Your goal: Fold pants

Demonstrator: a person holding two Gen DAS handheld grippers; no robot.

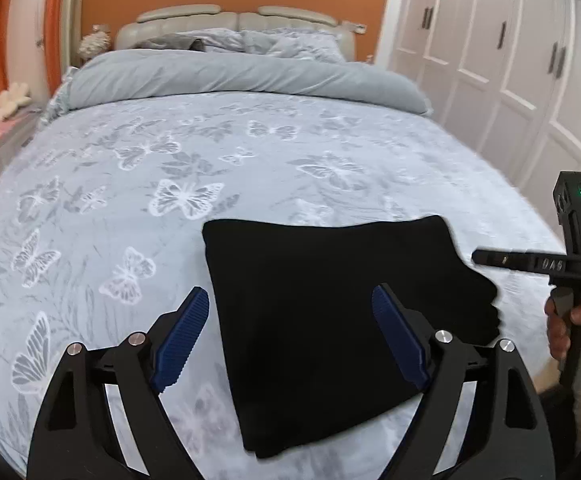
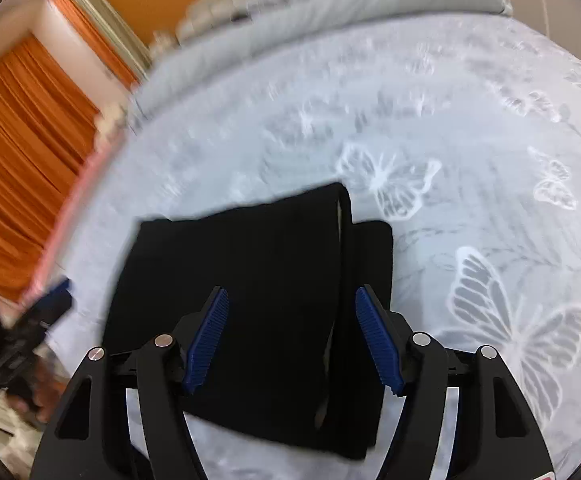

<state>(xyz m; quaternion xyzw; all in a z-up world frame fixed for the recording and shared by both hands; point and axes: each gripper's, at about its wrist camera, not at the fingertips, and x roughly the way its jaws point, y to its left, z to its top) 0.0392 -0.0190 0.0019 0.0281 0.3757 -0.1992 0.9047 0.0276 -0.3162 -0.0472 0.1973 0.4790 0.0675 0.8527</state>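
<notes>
On the bed (image 1: 250,152), folded pants (image 1: 330,320) lie free; both grippers' fingers (image 1: 182,336) (image 2: 206,340) spread apart, empty.

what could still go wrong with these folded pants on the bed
The black pants lie folded on the butterfly bedspread, both grippers open above them. One layer sticks out unevenly at the side, so the stack may look untidy or slip apart. The left gripper, low over the fabric, could snag it.

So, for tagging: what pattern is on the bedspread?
White and grey butterflies on pale blue bedspread; clearest in the left wrist view.
</notes>
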